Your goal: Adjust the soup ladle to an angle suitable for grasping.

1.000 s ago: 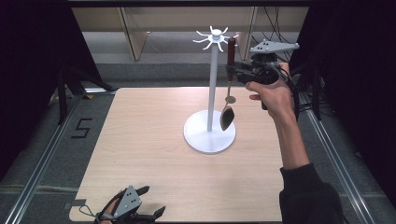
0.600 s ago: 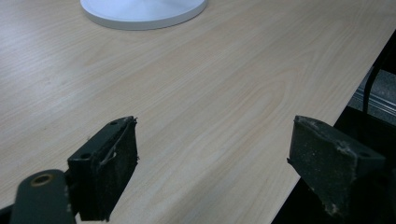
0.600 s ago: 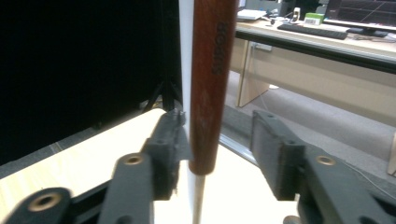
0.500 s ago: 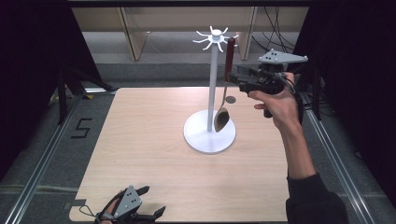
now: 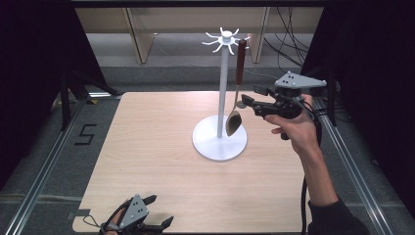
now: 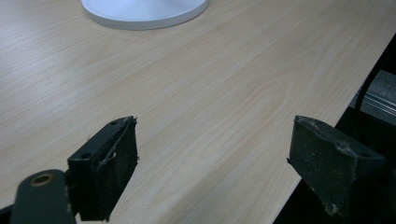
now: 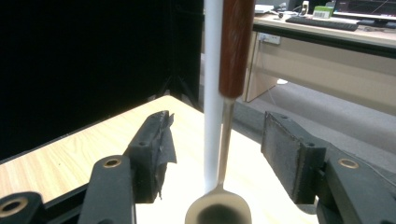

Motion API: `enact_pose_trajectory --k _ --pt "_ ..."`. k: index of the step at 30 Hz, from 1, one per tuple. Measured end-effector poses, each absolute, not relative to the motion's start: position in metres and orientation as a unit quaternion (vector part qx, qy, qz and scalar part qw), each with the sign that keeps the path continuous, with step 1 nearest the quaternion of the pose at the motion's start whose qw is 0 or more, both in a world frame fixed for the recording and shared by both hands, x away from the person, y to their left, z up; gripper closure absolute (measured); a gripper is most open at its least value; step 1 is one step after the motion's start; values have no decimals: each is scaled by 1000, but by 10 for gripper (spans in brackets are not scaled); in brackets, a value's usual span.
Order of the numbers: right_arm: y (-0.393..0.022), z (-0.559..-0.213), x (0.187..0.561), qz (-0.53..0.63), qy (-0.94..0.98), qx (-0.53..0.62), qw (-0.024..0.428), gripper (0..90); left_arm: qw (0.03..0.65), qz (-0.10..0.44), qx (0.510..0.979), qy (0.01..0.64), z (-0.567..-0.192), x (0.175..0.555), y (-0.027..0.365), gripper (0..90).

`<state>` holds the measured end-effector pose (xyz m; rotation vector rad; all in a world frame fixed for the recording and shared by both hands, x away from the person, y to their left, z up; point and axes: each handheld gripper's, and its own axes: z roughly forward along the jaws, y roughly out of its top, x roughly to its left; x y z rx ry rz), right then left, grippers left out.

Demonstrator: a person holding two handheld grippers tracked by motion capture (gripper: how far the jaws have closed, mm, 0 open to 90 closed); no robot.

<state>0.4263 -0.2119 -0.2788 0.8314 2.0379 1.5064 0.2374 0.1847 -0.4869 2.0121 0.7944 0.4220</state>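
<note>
A spoon [image 5: 234, 105] with a dark wooden handle hung from one of the hooks atop the white stand [image 5: 222, 93] as I held the right gripper [image 5: 249, 100] level with its metal stem, jaws spread apart and empty. In the right gripper view, the spoon [image 7: 228, 116] dangled just ahead of the parted pads, its bowl low between them and the stand's white pole [image 7: 212, 93] right behind it. I judged the hanging itself done: the spoon hung free on the hook, touching nothing of the gripper, and all that appeared left was to clear my hand from the stand. The left gripper [image 5: 149, 220] sat low over the near edge of the table [image 5: 147, 152], jaws wide and holding nothing; its own view took in bare wood grain and the rim of the stand's round base [image 6: 144, 11]. The only writing I could read was a "5" marked on the floor [image 5: 85, 133] left of the table.
</note>
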Motion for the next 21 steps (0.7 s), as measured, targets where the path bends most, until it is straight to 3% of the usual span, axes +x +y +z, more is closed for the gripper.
enact_pose_trajectory --k 21 --pt "-210 -317 397 571 744 290 192 429 461 165 804 338 -488 236 183 148"
